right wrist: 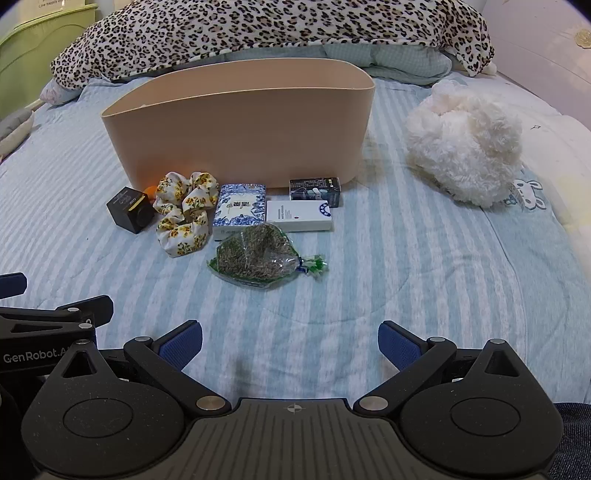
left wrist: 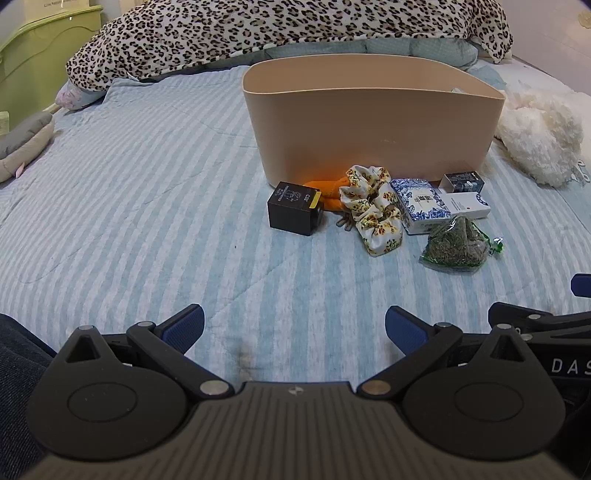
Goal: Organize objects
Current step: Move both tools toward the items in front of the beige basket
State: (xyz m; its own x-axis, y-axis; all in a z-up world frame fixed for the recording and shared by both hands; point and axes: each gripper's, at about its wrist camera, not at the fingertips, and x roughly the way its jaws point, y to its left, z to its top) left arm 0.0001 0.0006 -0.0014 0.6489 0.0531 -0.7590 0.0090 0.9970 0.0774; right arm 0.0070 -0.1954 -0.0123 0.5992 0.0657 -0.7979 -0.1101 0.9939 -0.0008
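A tan oval bin [left wrist: 373, 133] [right wrist: 240, 129] stands on the striped bed. In front of it lie a black cube box [left wrist: 293, 208] [right wrist: 130, 209], an orange item [left wrist: 325, 194] partly hidden behind it, a floral scrunchie [left wrist: 373, 210] [right wrist: 184, 212], a blue-and-white patterned box [left wrist: 419, 205] [right wrist: 240, 210], a white box [left wrist: 467, 205] [right wrist: 299, 216], a small dark box [left wrist: 463, 181] [right wrist: 314, 188] and a bag of green dried bits [left wrist: 458, 245] [right wrist: 255, 258]. My left gripper [left wrist: 294, 328] is open and empty, short of the objects. My right gripper [right wrist: 290, 341] is open and empty, also short of them.
A fluffy white plush [right wrist: 465, 144] [left wrist: 535, 136] lies right of the bin. A leopard-print blanket [left wrist: 280, 29] [right wrist: 266, 33] is piled behind it. A green headboard [left wrist: 37, 55] stands at far left. Each gripper's body shows at the other view's edge.
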